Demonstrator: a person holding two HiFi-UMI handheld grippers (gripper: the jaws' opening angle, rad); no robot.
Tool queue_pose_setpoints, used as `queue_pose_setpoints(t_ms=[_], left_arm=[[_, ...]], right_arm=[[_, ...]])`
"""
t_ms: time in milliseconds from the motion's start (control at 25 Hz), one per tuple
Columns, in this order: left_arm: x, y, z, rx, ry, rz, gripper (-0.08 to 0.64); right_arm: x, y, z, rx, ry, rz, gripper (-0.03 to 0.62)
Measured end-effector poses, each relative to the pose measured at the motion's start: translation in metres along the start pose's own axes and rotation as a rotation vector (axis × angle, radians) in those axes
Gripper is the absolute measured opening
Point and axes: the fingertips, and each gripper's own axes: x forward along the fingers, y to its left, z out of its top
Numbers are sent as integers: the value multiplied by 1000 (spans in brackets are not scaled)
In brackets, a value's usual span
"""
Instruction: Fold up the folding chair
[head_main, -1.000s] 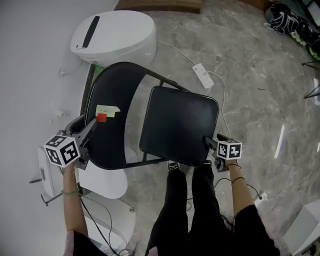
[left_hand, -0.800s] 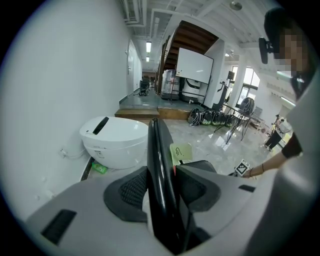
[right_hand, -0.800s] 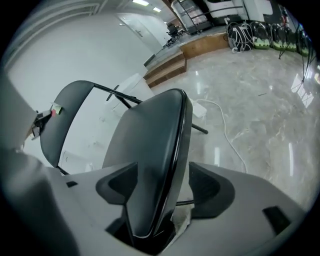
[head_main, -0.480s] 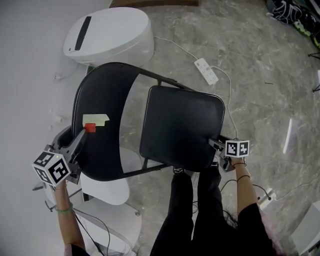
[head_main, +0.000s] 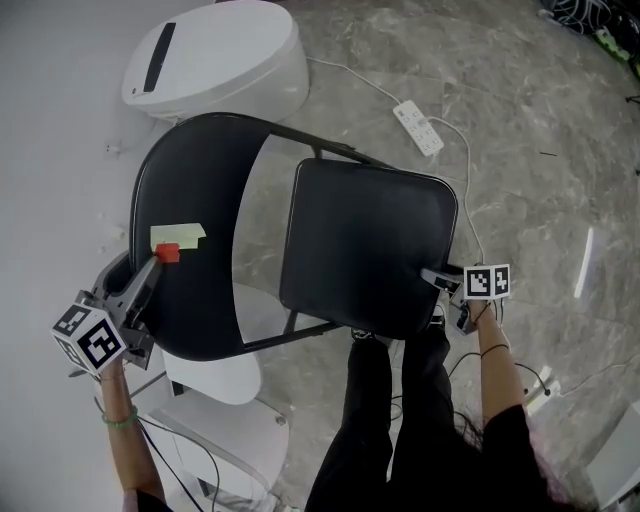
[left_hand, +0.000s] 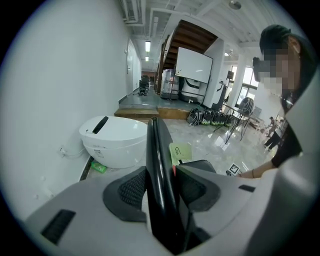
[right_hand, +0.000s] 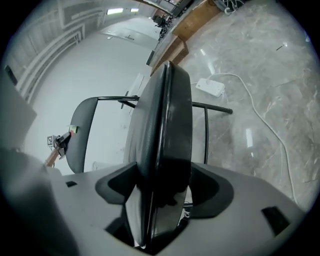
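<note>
- Black padded seat (head_main: 365, 245): smooth vinyl-like cover, dull sheen.
- Black curved backrest (head_main: 190, 190): smooth, glossy along its edge.
- Thin black frame tubes (head_main: 330, 151): painted metal.
- Yellow note (head_main: 180, 234): matt paper.
- Grey veined floor (head_main: 540, 140): polished stone, reflective.
- White rounded unit (head_main: 215, 60): smooth glossy shell.
- Left gripper (left_hand: 161, 170): matt grey plastic, ribbed dark pads (left_hand: 131, 190).

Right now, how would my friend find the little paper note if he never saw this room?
Find the black folding chair in the middle of the grey floor. Look at its curved backrest, beside the white wall; the note is the only pale yellow patch on that black surface.
</note>
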Motion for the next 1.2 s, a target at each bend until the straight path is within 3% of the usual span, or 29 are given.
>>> queue_pose_setpoints(t_ms=[200, 480, 640, 840, 1040, 1200], left_arm=[[-3, -1, 4, -52, -23, -6, 170], [-7, 3, 2, -148, -63, -69, 160], [-43, -19, 26, -212, -103, -150, 147], [-82, -50, 60, -227, -127, -211, 143], [-113, -68, 84, -171, -135, -185, 129], [-134, -63, 93, -174, -150, -190, 127]], right_arm=[[-6, 9, -3, 24, 37, -33, 316], [-21, 45, 9, 11, -76, -74, 311], [-57, 101, 16, 9, -114, -51, 288], [-71, 181, 19, -20, -140, 14, 265], [-66, 260, 16, -106, -113, 67, 236], [-47, 315, 17, -160, -96, 77, 229]])
